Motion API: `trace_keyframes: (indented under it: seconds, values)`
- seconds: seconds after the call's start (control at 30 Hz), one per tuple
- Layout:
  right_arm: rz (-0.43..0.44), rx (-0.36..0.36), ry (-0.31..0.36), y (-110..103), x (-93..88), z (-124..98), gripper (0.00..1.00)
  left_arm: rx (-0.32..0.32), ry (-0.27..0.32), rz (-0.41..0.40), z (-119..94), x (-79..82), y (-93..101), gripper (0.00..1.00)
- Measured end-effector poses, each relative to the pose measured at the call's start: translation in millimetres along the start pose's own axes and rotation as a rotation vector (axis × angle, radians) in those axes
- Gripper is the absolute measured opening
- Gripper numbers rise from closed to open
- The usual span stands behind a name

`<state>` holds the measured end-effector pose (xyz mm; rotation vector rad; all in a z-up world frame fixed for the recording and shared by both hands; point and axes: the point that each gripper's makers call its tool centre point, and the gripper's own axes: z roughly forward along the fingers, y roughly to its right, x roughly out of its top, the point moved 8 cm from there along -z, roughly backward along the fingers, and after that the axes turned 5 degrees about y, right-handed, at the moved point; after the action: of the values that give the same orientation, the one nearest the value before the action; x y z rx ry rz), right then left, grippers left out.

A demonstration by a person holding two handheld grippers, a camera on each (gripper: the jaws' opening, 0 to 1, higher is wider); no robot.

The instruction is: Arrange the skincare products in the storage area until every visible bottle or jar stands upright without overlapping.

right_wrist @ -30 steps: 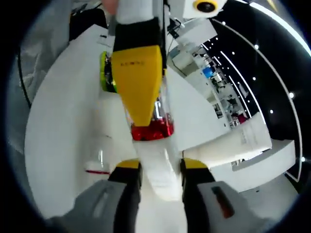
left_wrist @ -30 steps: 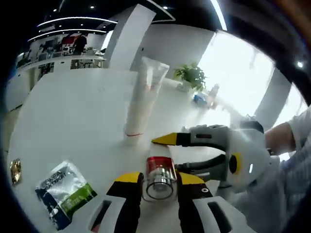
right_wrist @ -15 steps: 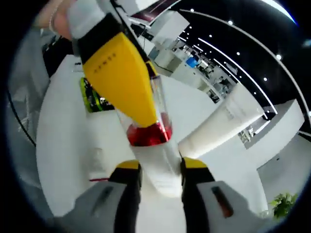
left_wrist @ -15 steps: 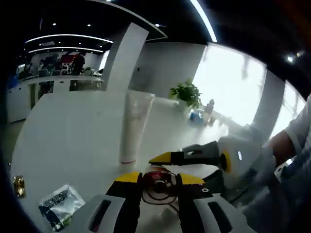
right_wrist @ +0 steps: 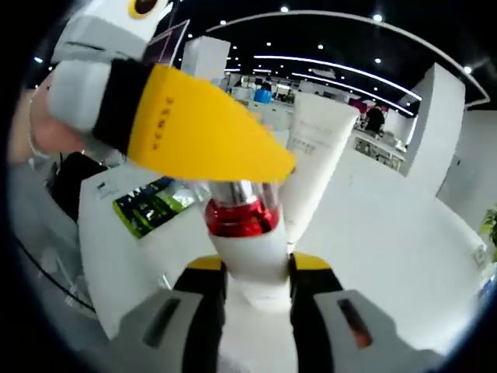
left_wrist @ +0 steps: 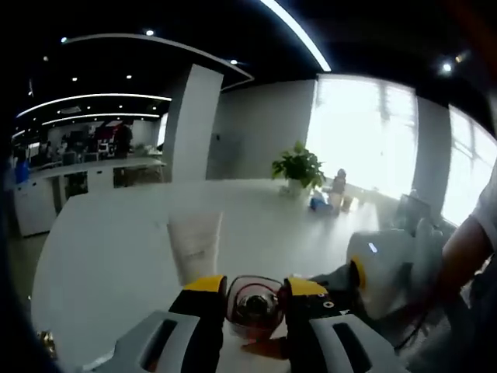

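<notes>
Skincare bottle [right_wrist: 247,233], white-bodied with a red band and a clear cap, sits clamped between the right tool [right_wrist: 256,268] jaws at 6 o'clock in the right gripper view, while the left tool [left_wrist: 255,289] is closed on its cap end, seen end-on in the left gripper view. Just behind it at 12 o'clock stands a white tube [right_wrist: 317,155] upright on the white counter [right_wrist: 388,225]. A green sachet [right_wrist: 151,206] lies at 9 o'clock.

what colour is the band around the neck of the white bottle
Red, under a silver collar; clearest in the right gripper view, on the white bottle.
</notes>
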<state>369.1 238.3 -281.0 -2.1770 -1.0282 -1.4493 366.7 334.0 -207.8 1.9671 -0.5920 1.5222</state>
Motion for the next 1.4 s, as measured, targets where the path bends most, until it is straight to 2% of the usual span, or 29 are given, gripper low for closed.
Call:
trace_keyframes:
  seconds: [0.17, 0.27, 0.3, 0.33, 0.43, 0.47, 0.5, 0.6, 0.63, 0.87, 1.0, 1.1, 1.17, 1.27, 1.4]
  values:
    - [0.104, 0.028, 0.004, 0, -0.7, 0, 0.30, -0.008, -0.001, 0.029, 12, 4.8, 4.4, 0.30]
    - [0.123, 0.041, 0.004, -3, -2.1, 2, 0.29, -0.017, -0.007, 0.037, 19, 4.2, 8.4, 0.30]
    - [0.163, 0.041, 0.009, -3, -2.1, 2, 0.29, -0.002, -0.001, 0.043, 19, 4.4, 6.7, 0.31]
    - [0.144, 0.037, 0.009, -2, -2.1, 2, 0.29, -0.001, -0.001, 0.036, 19, 5.0, 5.0, 0.31]
    - [0.134, 0.039, 0.011, -3, -1.6, 2, 0.29, 0.007, 0.003, -0.011, 10, 6.2, 0.4, 0.33]
    - [0.133, 0.041, 0.014, -2, -1.8, 3, 0.29, 0.015, 0.024, -0.013, 6, 8.2, -2.2, 0.37]
    - [0.132, 0.041, 0.017, -2, -1.8, 2, 0.29, 0.032, 0.076, -0.022, -1, 13.5, -5.9, 0.40]
    - [0.129, 0.040, 0.020, -2, -2.1, 3, 0.29, 0.044, 0.120, -0.035, -12, 18.3, -10.5, 0.46]
    - [0.127, 0.041, 0.024, -2, -2.3, 3, 0.29, 0.057, 0.130, -0.053, -28, 17.5, -17.2, 0.46]
    - [0.121, 0.049, 0.028, -1, -2.4, 5, 0.29, 0.137, 0.117, -0.042, -66, 0.4, -33.3, 0.47]
    - [0.123, 0.039, 0.028, -2, -2.2, 6, 0.29, 0.162, 0.097, -0.048, -75, -14.1, -38.8, 0.47]
    - [0.121, 0.029, 0.022, -2, -1.6, 7, 0.29, 0.192, 0.106, -0.081, -78, -20.7, -45.2, 0.46]
    - [0.119, 0.024, 0.017, -2, -1.4, 8, 0.29, 0.216, 0.091, -0.103, -79, -19.4, -49.6, 0.45]
    - [0.118, 0.018, 0.013, -3, -1.5, 8, 0.29, 0.229, 0.125, -0.121, -81, -18.4, -52.7, 0.44]
    - [0.115, 0.014, 0.014, -3, -2.2, 7, 0.29, 0.229, 0.122, -0.140, -81, -20.6, -51.7, 0.44]
